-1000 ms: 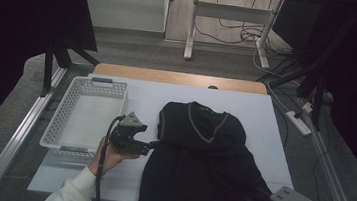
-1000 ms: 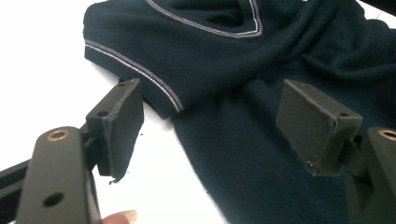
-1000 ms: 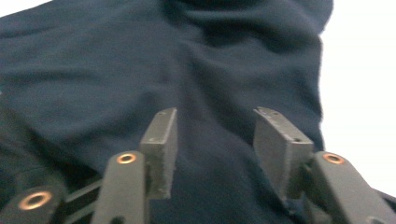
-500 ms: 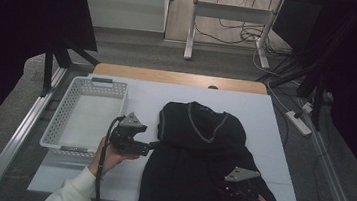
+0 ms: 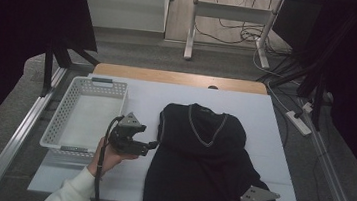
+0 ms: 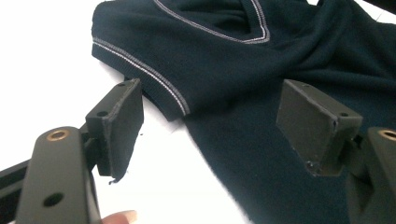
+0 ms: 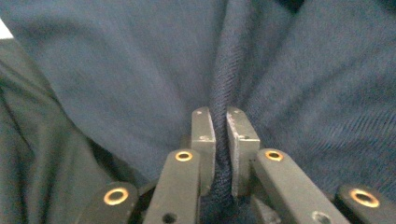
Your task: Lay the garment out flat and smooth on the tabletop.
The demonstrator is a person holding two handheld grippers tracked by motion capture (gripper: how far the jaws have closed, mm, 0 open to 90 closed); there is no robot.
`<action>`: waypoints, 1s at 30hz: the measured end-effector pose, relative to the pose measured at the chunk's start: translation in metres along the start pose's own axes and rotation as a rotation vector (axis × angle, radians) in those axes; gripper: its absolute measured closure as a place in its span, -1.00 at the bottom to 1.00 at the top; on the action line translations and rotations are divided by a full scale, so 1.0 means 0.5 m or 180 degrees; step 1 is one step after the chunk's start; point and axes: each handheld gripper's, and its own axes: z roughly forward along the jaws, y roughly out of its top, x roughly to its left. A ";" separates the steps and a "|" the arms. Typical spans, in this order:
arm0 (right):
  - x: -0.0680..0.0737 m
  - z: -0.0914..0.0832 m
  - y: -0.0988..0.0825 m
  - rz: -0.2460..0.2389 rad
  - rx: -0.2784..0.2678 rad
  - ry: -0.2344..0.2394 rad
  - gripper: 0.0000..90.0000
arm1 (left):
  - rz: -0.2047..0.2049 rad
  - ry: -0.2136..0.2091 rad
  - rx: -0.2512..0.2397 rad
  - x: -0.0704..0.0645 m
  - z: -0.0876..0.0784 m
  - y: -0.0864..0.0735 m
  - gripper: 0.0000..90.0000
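Right gripper view has the right gripper (image 7: 220,122) with jaws just closing, clenched on a fold of the soft, limp navy V-neck sweater (image 5: 200,158) lying mid-frame on the desk (image 5: 265,114), while the left gripper (image 6: 224,121) hovers released beside its trimmed armhole, a sound hold.

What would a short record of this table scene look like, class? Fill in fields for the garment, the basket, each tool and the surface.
garment: dark V-neck jumper with pale trim, lying flat on the board
basket: white perforated basket, left of the jumper, nothing in it
left tool: left tool open, at the jumper's sleeve edge, not gripping
right tool: right tool has just been closing, now pinching a fold of the jumper near its lower right
surface: white board on the table
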 end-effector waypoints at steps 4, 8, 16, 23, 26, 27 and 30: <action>0.021 0.002 0.036 -0.0057 -0.0212 -0.0045 0.28 | 0.0005 0.0007 -0.0001 -0.001 0.000 0.001 -0.47; 0.034 0.021 0.073 -0.0100 -0.0356 -0.0007 0.06 | 0.0014 0.0005 0.0000 -0.003 0.001 0.002 -0.47; 0.063 0.101 0.143 -0.0339 -0.0294 0.0200 -0.16 | -0.0004 0.0013 -0.0014 -0.002 0.000 0.001 -0.47; 0.046 0.144 0.183 -0.0299 -0.0221 0.0170 -0.20 | -0.0005 0.0016 -0.0010 0.000 0.001 0.001 -0.47; 0.045 0.164 0.194 -0.0348 -0.0130 0.0050 -0.23 | -0.0001 0.0016 -0.0016 0.000 0.000 0.001 -0.47; 0.040 0.169 0.195 -0.0343 -0.0096 -0.0011 -0.23 | 0.0001 0.0017 -0.0019 -0.001 -0.001 0.001 -0.47; 0.020 0.178 0.198 -0.0260 -0.0090 -0.0065 -0.19 | -0.0003 0.0015 -0.0019 -0.001 0.000 0.001 -0.47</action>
